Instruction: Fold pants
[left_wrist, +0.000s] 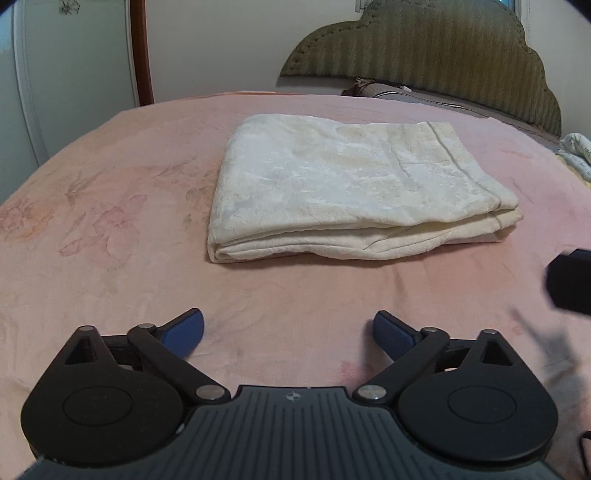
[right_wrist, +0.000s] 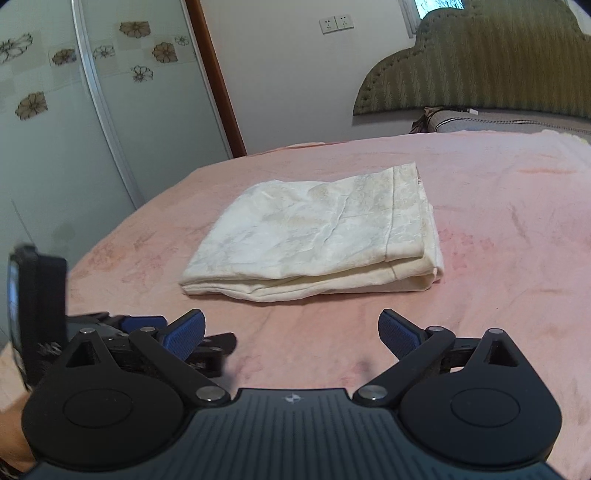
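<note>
Overall, the left wrist view showed a pink bedspread (left_wrist: 110, 229) with a faint floral print covering the whole surface. The cream pants (left_wrist: 332, 188) lay on it folded into a flat, layered rectangle, well ahead of the left gripper (left_wrist: 288, 332), whose jaws were spread wide and held nothing. Behind stood an olive scalloped headboard (left_wrist: 424, 48), a grey pillow (left_wrist: 406, 94) at its foot, a pale wall and a wardrobe door (left_wrist: 55, 74).

The right wrist view showed the same pants (right_wrist: 317, 236) near the bedspread (right_wrist: 498, 221) middle, untouched. The right gripper (right_wrist: 291, 332) hovered short of them, jaws spread, empty. A flower-patterned sliding door (right_wrist: 92, 92), a wooden door frame (right_wrist: 218, 81) and wall sockets (right_wrist: 336, 24) filled the background.
</note>
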